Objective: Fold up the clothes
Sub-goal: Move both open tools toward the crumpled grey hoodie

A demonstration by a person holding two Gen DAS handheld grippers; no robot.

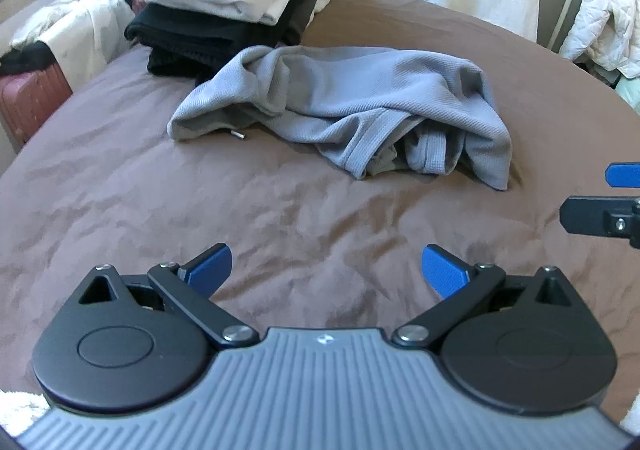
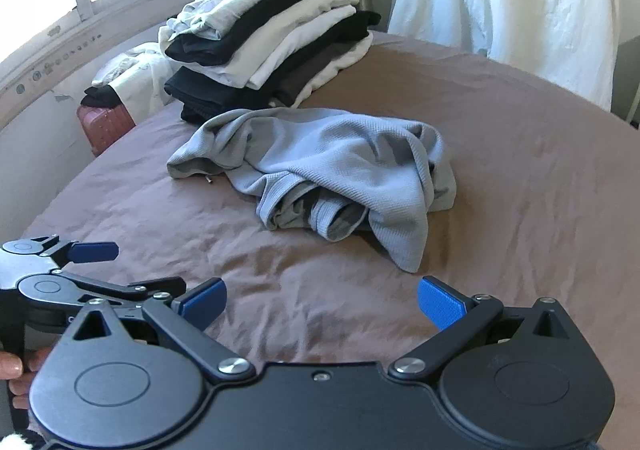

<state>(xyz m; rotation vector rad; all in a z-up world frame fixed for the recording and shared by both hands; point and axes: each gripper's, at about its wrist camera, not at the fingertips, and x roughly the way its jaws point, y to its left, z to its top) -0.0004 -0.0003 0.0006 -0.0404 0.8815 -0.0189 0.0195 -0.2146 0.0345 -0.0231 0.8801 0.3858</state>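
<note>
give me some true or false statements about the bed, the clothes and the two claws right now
1. The grey garment lies crumpled on the brown bedsheet. True.
2. The left claw is shut on the grey garment. False: its jaws stand wide open over bare sheet, with nothing between them.
3. A stack of folded clothes sits beyond the grey garment, near the window side. True.
4. The right claw is holding a black shirt. False: it is open and empty.
5. The stack holds only white items. False: black and light pieces alternate in it.
6. A pink suitcase stands beside the bed. True.
</note>
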